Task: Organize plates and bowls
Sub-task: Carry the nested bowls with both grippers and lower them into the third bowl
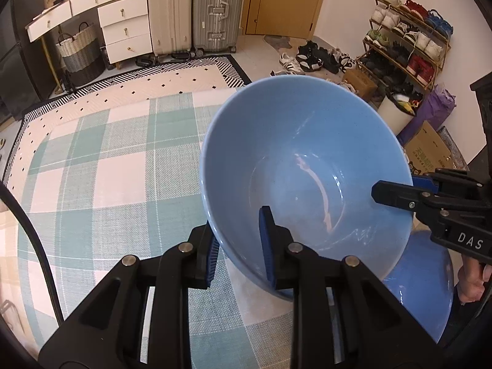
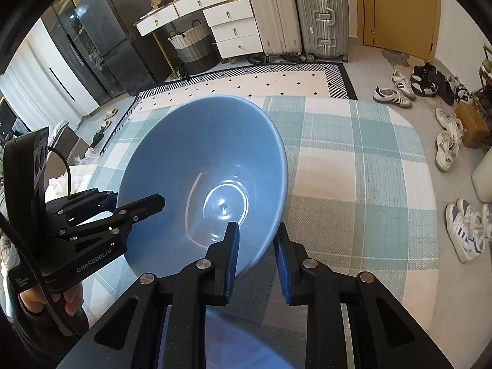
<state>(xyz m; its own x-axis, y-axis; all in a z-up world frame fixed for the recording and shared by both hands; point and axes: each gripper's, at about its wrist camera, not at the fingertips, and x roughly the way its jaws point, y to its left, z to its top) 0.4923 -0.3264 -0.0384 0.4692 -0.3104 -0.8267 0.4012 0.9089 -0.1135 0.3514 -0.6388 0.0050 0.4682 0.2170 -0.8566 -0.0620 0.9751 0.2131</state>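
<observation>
A large blue bowl (image 1: 304, 178) is held tilted in the air above the checked tablecloth (image 1: 107, 166). My left gripper (image 1: 238, 246) is shut on the bowl's near rim, one finger inside and one outside. My right gripper (image 2: 256, 258) is shut on the opposite rim of the same bowl (image 2: 203, 178). The right gripper also shows in the left wrist view (image 1: 396, 195), and the left gripper shows in the right wrist view (image 2: 138, 204). A second blue dish (image 1: 421, 283) lies below the bowl at the lower right, partly hidden; it also shows under my right gripper (image 2: 246, 338).
The table under the green and white checked cloth (image 2: 353, 184) stands on a patterned rug (image 2: 276, 77). Suitcases (image 1: 196, 9), white drawers (image 1: 123, 27) and a woven basket (image 1: 80, 52) stand at the back. A shoe rack (image 1: 406, 40) and boxes are at the right.
</observation>
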